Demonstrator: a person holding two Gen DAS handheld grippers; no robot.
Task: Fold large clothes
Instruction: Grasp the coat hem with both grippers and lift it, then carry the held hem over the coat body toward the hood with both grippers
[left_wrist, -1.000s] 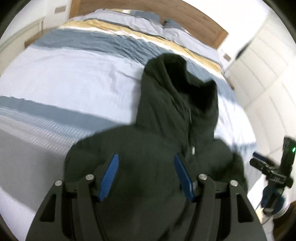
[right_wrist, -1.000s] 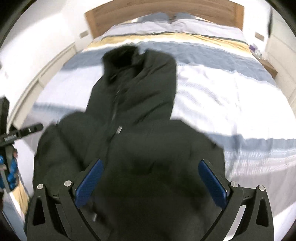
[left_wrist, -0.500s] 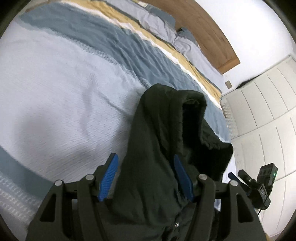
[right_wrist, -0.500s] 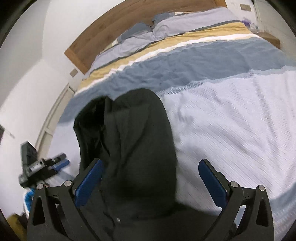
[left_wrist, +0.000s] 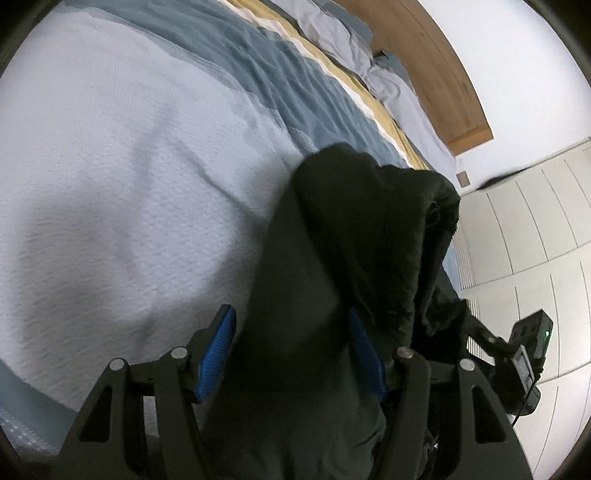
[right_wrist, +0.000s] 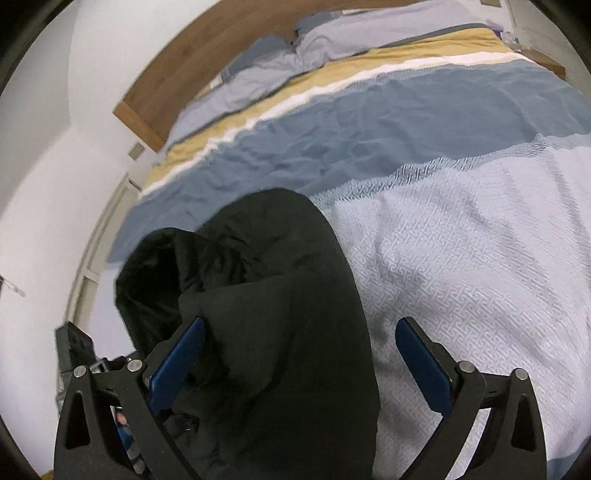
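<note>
A large black hooded jacket (left_wrist: 343, 258) lies on the striped bedspread (left_wrist: 122, 177), its hood pointing toward the headboard. In the left wrist view my left gripper (left_wrist: 291, 350) is open, its blue pads on either side of the hood's base, with fabric between them. In the right wrist view the jacket (right_wrist: 280, 302) shows with the hood's opening at left. My right gripper (right_wrist: 299, 365) is wide open; its left pad sits over the fabric and its right pad over bare bedspread (right_wrist: 461, 258). The jacket's lower body is hidden below both views.
Pillows (right_wrist: 325, 40) and a wooden headboard (left_wrist: 436, 62) are at the far end of the bed. White panelled wardrobe doors (left_wrist: 535, 236) stand beside the bed. The other gripper's body (left_wrist: 524, 350) shows at the right edge of the left wrist view.
Both grippers have moved forward along the jacket from its chest toward the hood. The jaws have stayed open.
</note>
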